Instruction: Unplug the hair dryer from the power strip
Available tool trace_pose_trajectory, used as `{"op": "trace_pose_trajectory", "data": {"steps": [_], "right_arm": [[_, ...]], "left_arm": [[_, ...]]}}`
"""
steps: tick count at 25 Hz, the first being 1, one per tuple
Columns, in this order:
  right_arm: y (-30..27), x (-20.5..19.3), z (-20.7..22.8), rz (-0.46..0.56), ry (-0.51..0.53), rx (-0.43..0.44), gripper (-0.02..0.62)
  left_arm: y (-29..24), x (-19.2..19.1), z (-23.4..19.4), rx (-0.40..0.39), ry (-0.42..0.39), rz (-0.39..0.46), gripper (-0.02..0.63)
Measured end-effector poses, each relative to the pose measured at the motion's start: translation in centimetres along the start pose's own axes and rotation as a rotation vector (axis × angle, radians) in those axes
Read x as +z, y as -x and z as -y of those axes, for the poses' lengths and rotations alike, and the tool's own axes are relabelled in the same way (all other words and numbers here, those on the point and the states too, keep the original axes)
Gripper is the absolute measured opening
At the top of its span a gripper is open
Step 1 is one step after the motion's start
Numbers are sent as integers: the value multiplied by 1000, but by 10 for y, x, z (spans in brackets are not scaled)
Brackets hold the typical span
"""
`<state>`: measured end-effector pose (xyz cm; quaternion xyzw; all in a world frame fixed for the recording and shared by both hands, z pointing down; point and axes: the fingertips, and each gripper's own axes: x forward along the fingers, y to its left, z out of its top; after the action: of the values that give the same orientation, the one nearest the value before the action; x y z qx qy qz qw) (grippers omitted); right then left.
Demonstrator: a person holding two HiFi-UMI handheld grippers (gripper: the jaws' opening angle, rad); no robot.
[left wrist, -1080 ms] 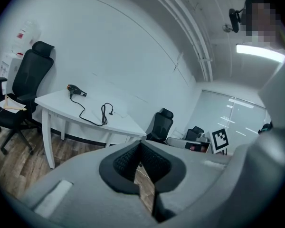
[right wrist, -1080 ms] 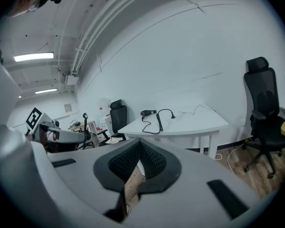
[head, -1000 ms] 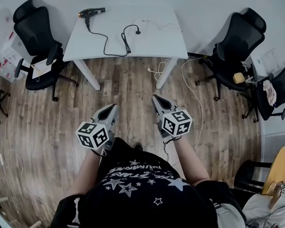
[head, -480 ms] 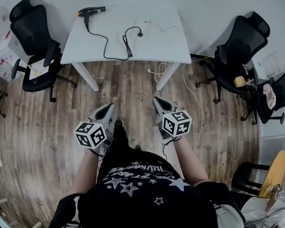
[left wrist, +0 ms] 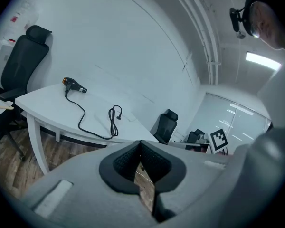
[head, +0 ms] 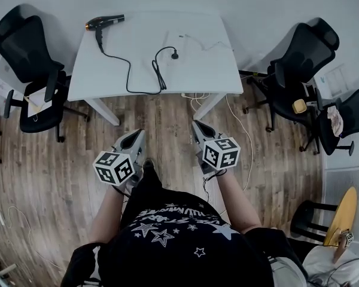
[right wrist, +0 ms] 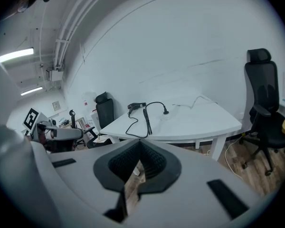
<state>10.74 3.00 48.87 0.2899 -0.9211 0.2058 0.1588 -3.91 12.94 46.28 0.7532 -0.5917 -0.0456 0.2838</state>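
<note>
A black hair dryer [head: 103, 22] lies at the far left corner of the white table [head: 197, 70]. Its black cord [head: 128, 70] runs across the top in a loop, and the plug [head: 175, 55] lies loose on the tabletop. A thin white lead [head: 203, 40] lies just behind the plug; I cannot make out the power strip. Both grippers hang over the wooden floor, well short of the table. The left gripper [head: 137, 135] and the right gripper [head: 198, 126] are shut and hold nothing. The left gripper view also shows the hair dryer [left wrist: 74, 85] and plug [left wrist: 119, 109].
Black office chairs stand left [head: 30, 52] and right [head: 299, 58] of the table, with another chair [head: 347, 115] at the far right. White cables [head: 194, 97] trail on the floor under the table's right legs.
The table has come nearer and slid lower in the head view as the person stepped forward. Both grippers keep their place in front of the body, still shut.
</note>
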Motion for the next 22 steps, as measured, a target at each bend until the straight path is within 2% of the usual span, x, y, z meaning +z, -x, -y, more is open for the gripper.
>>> {"op": "trace_pose_trajectory", "data": {"steps": [7, 16, 22], "right_arm": [[-47, 19, 7, -25, -23, -41, 9], [-95, 53, 4, -6, -36, -100, 9], [-110, 49, 7, -17, -66, -131, 9]], "left_arm": [[-23, 26, -43, -18, 24, -24, 8], [-39, 63, -92, -58, 29, -32, 8], [-51, 71, -113, -78, 17, -57, 8]]}}
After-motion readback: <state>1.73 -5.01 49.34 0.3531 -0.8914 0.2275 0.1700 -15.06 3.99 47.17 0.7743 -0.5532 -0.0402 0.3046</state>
